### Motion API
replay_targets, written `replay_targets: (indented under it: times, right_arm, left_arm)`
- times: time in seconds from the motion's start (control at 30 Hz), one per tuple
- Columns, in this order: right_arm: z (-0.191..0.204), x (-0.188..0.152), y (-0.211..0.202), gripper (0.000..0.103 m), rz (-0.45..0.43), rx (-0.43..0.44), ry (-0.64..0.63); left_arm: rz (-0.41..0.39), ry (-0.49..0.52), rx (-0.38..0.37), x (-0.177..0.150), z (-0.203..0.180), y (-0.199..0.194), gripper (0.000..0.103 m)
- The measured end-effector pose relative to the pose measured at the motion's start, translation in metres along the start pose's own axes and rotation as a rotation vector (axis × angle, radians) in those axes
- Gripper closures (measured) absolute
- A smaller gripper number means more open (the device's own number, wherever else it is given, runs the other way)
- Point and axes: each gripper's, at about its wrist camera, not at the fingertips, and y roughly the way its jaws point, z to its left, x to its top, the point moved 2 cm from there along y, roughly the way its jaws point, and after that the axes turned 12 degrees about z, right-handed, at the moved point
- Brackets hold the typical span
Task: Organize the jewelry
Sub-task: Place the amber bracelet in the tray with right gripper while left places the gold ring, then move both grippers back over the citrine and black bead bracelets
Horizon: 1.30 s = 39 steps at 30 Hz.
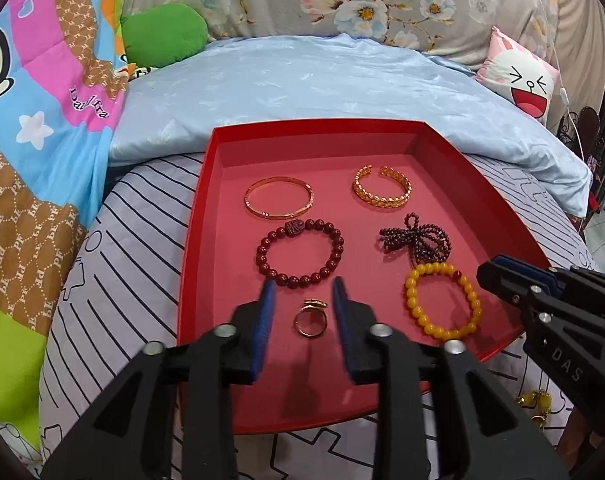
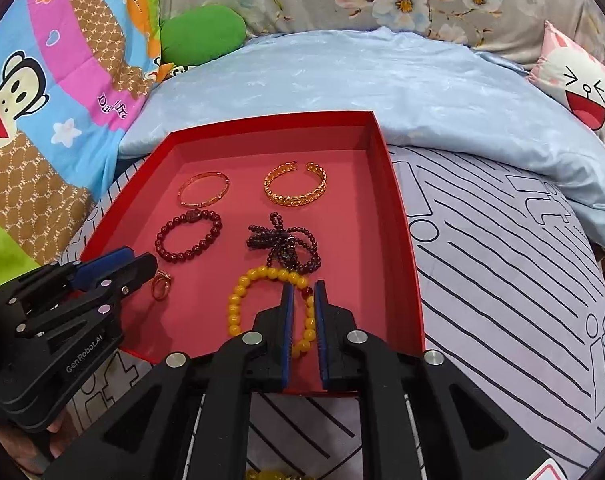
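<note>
L gripper (image 1: 303, 290): jaws spread, gold ring (image 1: 311, 317) lying between the pads, not touched. R gripper (image 2: 302, 292): jaws apart w/ a narrow gap, straddling the yellow bead bracelet (image 2: 271, 308); contact can't be told. All jewelry sits in the red tray (image 1: 194, 240) on the bed. R view only: "GenRobot.AI" on L gripper body. L view only: "DAS" on R gripper body; yellow item (image 1: 536, 402) outside tray, near corner.

Bed (image 1: 114, 280); blue quilt (image 1: 302, 92); pillows (image 1: 518, 76)
</note>
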Motion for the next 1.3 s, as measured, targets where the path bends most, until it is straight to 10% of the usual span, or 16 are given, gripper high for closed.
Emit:
replay_targets:
  times: [0.53,1.3]
  right_arm:
    - [-0.023,-0.048,-0.059,0.074,-0.047,0.030,0.069]
    - [-0.026,-0.157,-0.060,0.077,0.093,0.030,0.048]
  left_arm:
    - [-0.058,-0.001,-0.006,-0.026,-0.014,-0.050,0.057]
    - [0.080,0.029,-0.062,-0.118,-0.069,-0.053,0.057]
